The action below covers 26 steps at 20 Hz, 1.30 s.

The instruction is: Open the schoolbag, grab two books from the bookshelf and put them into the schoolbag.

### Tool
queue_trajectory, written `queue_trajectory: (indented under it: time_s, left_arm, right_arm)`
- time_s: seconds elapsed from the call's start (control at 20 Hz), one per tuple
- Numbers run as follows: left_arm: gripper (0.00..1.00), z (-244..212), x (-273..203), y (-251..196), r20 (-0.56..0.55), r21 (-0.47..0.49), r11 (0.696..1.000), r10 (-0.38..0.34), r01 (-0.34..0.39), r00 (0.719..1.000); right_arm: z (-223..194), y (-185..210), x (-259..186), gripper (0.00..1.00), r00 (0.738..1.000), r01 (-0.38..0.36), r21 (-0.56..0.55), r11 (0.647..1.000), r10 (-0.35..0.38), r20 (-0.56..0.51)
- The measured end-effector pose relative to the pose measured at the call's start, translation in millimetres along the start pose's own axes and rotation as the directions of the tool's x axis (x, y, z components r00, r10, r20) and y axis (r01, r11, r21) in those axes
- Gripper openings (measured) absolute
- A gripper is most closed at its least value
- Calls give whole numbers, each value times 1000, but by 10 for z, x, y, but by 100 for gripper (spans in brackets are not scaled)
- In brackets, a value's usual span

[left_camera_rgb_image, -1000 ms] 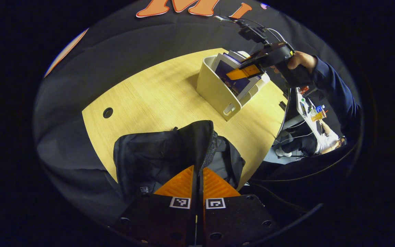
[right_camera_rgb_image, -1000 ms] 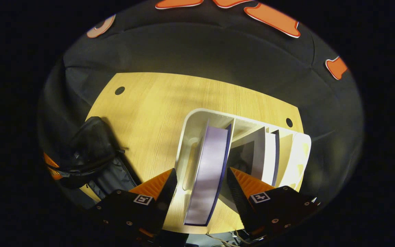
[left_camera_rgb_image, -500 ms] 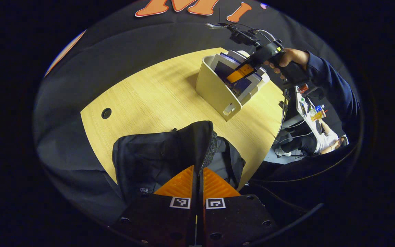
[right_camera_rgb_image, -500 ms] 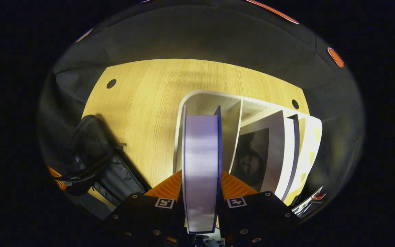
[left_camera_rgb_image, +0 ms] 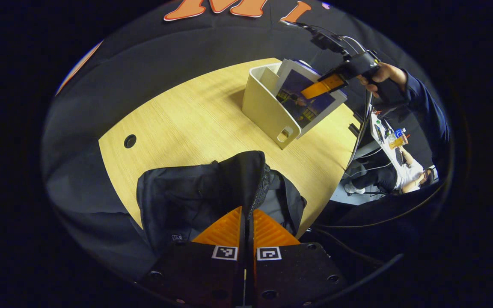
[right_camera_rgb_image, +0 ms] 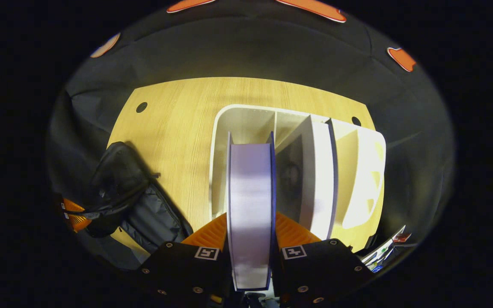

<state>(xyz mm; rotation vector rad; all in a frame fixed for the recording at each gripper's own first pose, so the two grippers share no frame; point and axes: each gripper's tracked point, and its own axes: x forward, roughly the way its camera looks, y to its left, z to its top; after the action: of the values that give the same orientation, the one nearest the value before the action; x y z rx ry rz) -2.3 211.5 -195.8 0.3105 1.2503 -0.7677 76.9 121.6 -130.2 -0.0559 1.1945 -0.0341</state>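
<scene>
Above bookshelf (right_camera_rgb_image: 360, 171), right hand-held gripper (right_camera_rgb_image: 250, 231) w/ clamped book (right_camera_rgb_image: 250, 205).

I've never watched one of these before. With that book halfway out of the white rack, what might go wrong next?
The right gripper pinches the book only near one edge, so it might swing or slip as it lifts. It may also drag on the bookshelf and tip it. The left gripper holds just a flap of the schoolbag, so the opening may sag.

You are working over a light yellow wood-grain tabletop (left_camera_rgb_image: 186, 115) with a small round black hole (left_camera_rgb_image: 129, 140) near its far corner; beyond its right edge, a seated person (left_camera_rgb_image: 405, 175) is leaning at a cluttered white desk (left_camera_rgb_image: 385, 139).
</scene>
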Motion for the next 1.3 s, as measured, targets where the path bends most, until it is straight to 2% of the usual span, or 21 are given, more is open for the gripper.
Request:
queue_trajectory:
  time_s: [0.4,0.7,1.3]
  left_arm:
    - [2,-59,49,-68,-11,18,1000,10,-10,1000]
    - [2,-107,75,-110,-18,30,999,23,-23,1000]
    - [2,-106,92,-174,-9,23,999,39,-39,999]
  right_arm:
    - [-456,-79,-405,39,998,-40,23,999,39,56]
    - [-890,-75,-532,38,993,-99,67,993,95,70]
    - [-1439,-22,-904,37,965,-234,161,959,209,158]
